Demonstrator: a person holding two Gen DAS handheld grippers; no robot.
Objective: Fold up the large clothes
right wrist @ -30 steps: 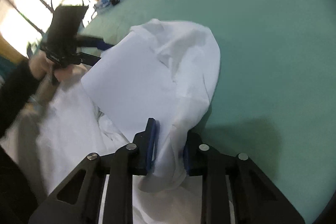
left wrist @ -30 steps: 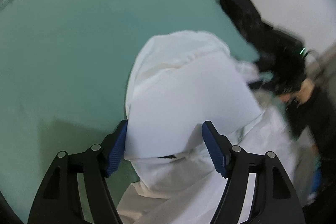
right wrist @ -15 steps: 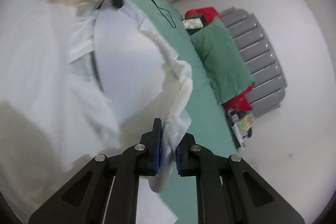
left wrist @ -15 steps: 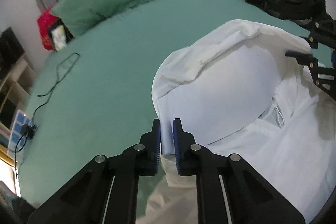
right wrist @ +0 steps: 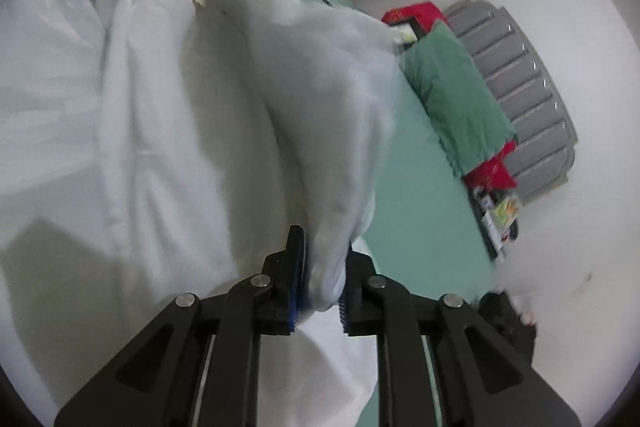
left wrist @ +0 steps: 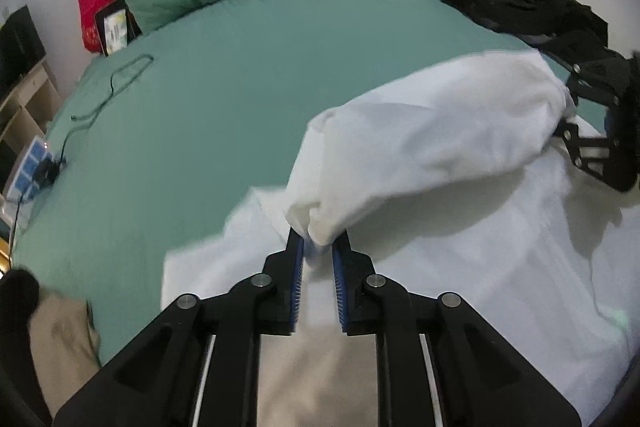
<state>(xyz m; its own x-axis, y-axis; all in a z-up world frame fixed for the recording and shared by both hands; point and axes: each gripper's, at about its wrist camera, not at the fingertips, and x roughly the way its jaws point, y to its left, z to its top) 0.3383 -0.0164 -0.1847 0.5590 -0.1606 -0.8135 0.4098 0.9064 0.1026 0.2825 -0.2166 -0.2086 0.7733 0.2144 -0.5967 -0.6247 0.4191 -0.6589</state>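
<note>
Left gripper (left wrist: 318,255) and right gripper (right wrist: 320,269) each clamp one end of white garment (left wrist: 432,131), jaws easing slightly; lifted edge hangs above green bed (left wrist: 240,67). Mid-fold; next, carry edge across, lay flat.
</note>
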